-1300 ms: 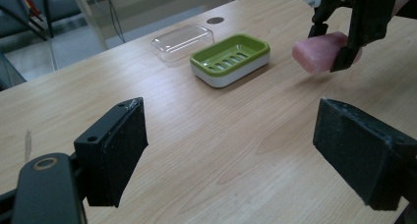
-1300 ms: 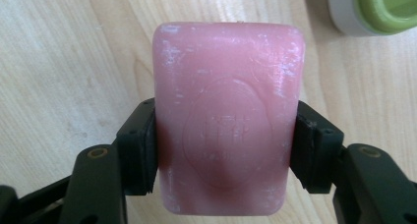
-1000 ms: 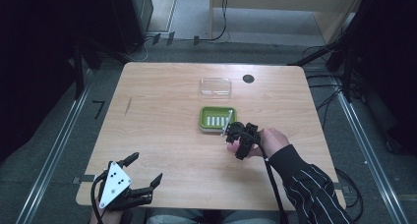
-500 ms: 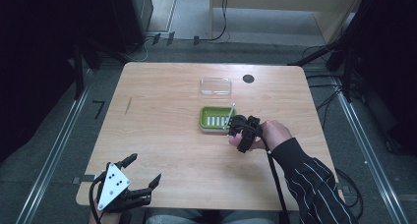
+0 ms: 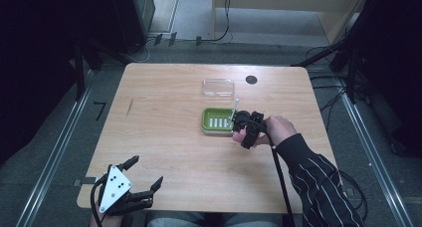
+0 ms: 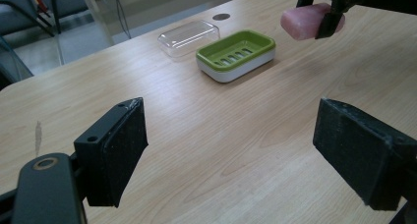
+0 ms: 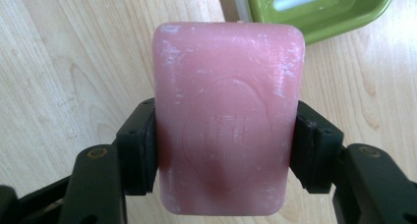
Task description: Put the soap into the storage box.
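Right tool [image 7: 223, 150] clamped on pink soap bar [image 7: 226, 116], held above table [image 5: 169, 117] just beside green soap dish [image 5: 217, 121], on its right edge. Left tool [image 6: 246, 155] released, well apart from dish.

Table and items resting on it

Light wooden table [image 5: 169, 137] with rounded corners. A green soap dish [image 5: 217, 121] sits right of centre; a clear plastic lid [image 5: 218, 87] lies just behind it, apart. A dark round grommet hole [image 5: 251, 79] sits near the far edge, right of the lid.
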Tool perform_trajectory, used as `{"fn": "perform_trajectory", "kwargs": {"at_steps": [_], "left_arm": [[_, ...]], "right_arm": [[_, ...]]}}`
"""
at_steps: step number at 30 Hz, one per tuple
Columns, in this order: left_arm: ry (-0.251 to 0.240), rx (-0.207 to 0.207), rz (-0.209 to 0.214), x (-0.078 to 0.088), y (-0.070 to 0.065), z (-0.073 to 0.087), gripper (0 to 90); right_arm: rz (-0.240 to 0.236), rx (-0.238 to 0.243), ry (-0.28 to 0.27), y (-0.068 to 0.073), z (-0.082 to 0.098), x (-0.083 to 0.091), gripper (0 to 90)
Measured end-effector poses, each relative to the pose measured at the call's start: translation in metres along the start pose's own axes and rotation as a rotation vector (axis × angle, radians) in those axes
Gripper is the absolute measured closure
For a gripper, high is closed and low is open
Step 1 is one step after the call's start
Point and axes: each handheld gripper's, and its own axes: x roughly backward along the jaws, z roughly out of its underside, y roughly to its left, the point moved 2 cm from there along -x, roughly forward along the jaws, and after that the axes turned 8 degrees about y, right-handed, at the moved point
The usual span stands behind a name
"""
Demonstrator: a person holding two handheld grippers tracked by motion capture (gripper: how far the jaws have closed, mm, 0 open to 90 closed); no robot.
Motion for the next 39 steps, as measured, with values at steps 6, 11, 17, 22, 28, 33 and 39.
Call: {"fn": "perform_trajectory", "kwargs": {"at_steps": [6,11,17,22,28,33,39], "left_arm": [[0.0,0.0,0.0,0.0,0.0,0.0,13.9],[0.003,-0.001,0.001,0.0,0.0,0.0,13.9],[0.002,0.0,0.0,0.0,0.0,0.0,13.9],[0.0,0.001,0.001,0.0,0.0,0.0,13.9],[0.0,0.001,0.001,0.0,0.0,0.0,13.9],[0.0,0.001,0.001,0.0,0.0,0.0,13.9],[-0.001,0.003,0.0,0.0,0.0,0.001,13.9]], "right_arm": [[0.003,0.011,-0.016,-0.005,-0.005,0.001,38.6],[0.008,0.008,-0.033,-0.009,-0.008,0.003,38.6],[0.01,-0.001,-0.054,-0.015,-0.013,0.004,38.5],[0.013,-0.01,-0.066,-0.018,-0.016,0.004,38.6],[0.019,-0.03,-0.095,-0.022,-0.019,0.004,38.5],[0.028,-0.035,-0.12,-0.025,-0.021,0.006,38.6],[0.035,-0.041,-0.128,-0.028,-0.024,0.006,38.5]]}}
